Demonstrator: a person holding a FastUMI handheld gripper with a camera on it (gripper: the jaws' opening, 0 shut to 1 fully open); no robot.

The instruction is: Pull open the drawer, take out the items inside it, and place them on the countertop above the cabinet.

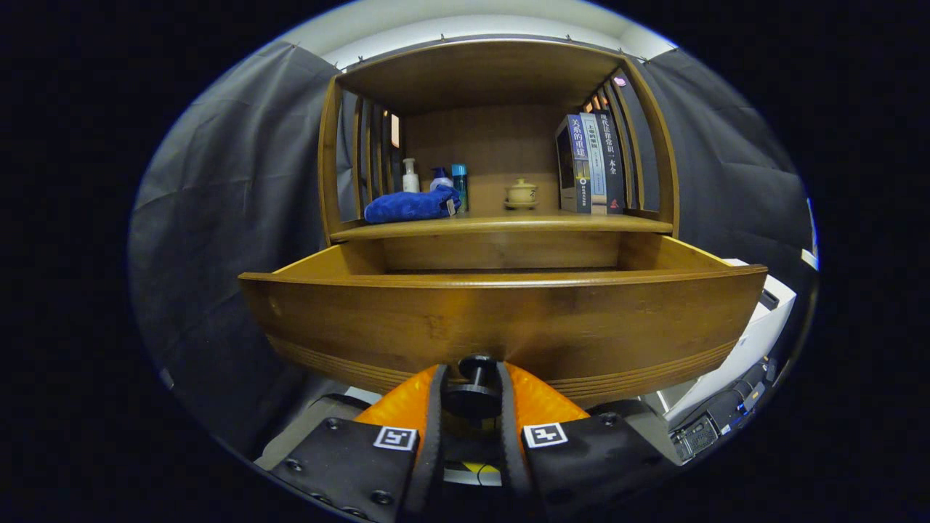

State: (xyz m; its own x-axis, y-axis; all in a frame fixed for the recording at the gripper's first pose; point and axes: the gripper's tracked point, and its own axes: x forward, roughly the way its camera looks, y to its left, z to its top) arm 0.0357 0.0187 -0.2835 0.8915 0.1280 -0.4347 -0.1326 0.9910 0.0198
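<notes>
The drawer is seen pulled out below the worktop; its inside is hidden. Its dark knob appears clamped between the 2 jaws of the gripper. A blue cloth lies on the worktop.

At the bottom centre, the gripper had both fingers clamped on the dark knob of the wooden drawer, which stood pulled out across mid-frame (its inside hidden). Above, the countertop carried a blue cloth, bottles, a small teapot and books.
</notes>
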